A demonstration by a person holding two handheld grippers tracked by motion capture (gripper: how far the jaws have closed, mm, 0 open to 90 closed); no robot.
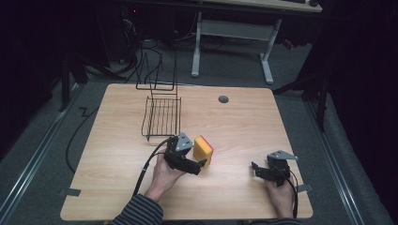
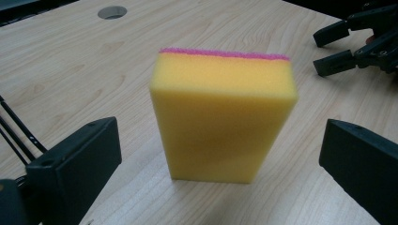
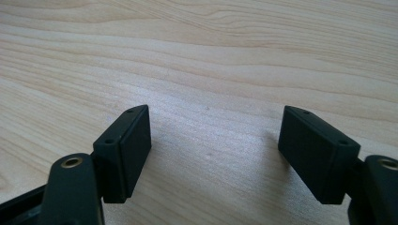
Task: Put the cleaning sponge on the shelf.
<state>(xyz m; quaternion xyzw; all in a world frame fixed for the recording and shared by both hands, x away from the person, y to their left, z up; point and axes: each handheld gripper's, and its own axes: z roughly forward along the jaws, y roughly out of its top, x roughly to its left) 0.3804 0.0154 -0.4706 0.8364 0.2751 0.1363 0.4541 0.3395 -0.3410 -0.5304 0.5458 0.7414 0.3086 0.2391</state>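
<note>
A yellow sponge (image 1: 203, 151) with a pink scouring layer on its far face stands upright on end on the wooden table (image 1: 234, 122). In the left gripper view the sponge (image 2: 225, 117) stands between my two black jaws with a clear gap on each side. My left gripper (image 1: 197, 158) (image 2: 220, 129) is open and touches nothing. My right gripper (image 1: 256, 171) (image 3: 216, 117) rests low at the table's front right, open, with bare wood between its jaws. The left gripper view also shows the right gripper (image 2: 335, 47) farther off at the upper right.
A black wire rack (image 1: 162, 115) stands at the back left of the table, just behind my left hand; its wires (image 2: 16, 131) show at that view's left edge. A grey cable hole (image 1: 223, 99) (image 2: 112, 11) sits near the back edge. A white-legged desk (image 1: 234, 33) stands beyond.
</note>
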